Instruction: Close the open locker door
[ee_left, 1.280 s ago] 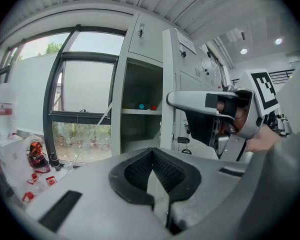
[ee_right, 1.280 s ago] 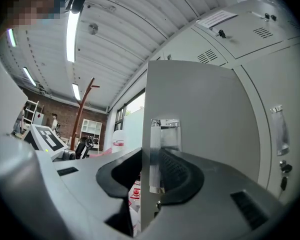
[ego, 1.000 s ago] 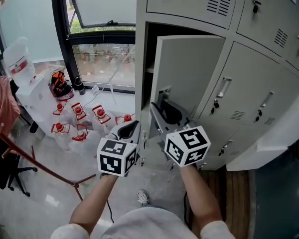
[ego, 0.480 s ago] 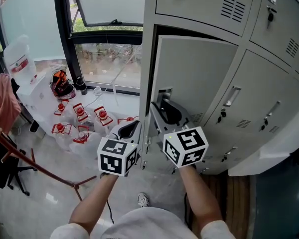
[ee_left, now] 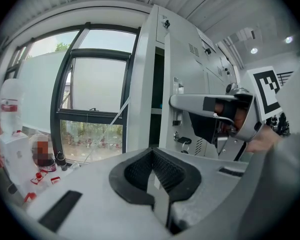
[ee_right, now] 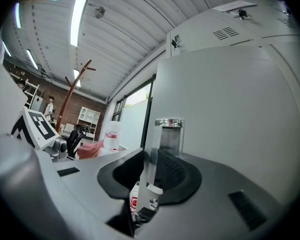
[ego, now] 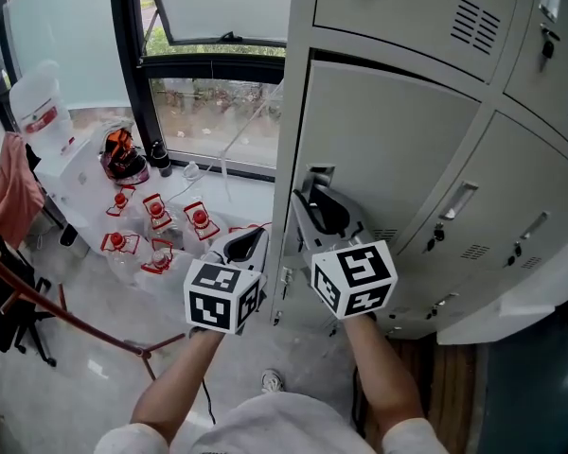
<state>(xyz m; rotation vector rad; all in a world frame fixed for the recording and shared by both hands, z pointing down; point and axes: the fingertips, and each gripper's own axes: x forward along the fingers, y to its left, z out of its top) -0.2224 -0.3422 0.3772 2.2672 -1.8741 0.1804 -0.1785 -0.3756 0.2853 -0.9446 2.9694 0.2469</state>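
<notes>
The grey locker door (ego: 388, 149) stands almost flush with its frame, leaving a narrow dark gap (ee_left: 157, 94) at its left edge. My right gripper (ego: 308, 197) sits at that free edge just under the recessed metal handle (ego: 319, 173). In the right gripper view the door's thin edge (ee_right: 151, 154) runs between the jaws of my right gripper (ee_right: 152, 170), below the handle (ee_right: 169, 134). These jaws are closing and the pads pinch the edge. My left gripper (ego: 249, 244) hangs left of the door, shut and empty (ee_left: 154, 171).
Closed lockers (ego: 511, 206) continue to the right and above. On the floor to the left stand several red-capped water jugs (ego: 151, 225) below a window (ego: 218, 112). Further left are a white dispenser bottle (ego: 38, 112), a pink cloth (ego: 9, 192) and a red stand pole (ego: 57, 315).
The door has swung toward its frame and the dark opening has narrowed to a slit. My right gripper stayed at the door's edge; the left one hardly moved.
</notes>
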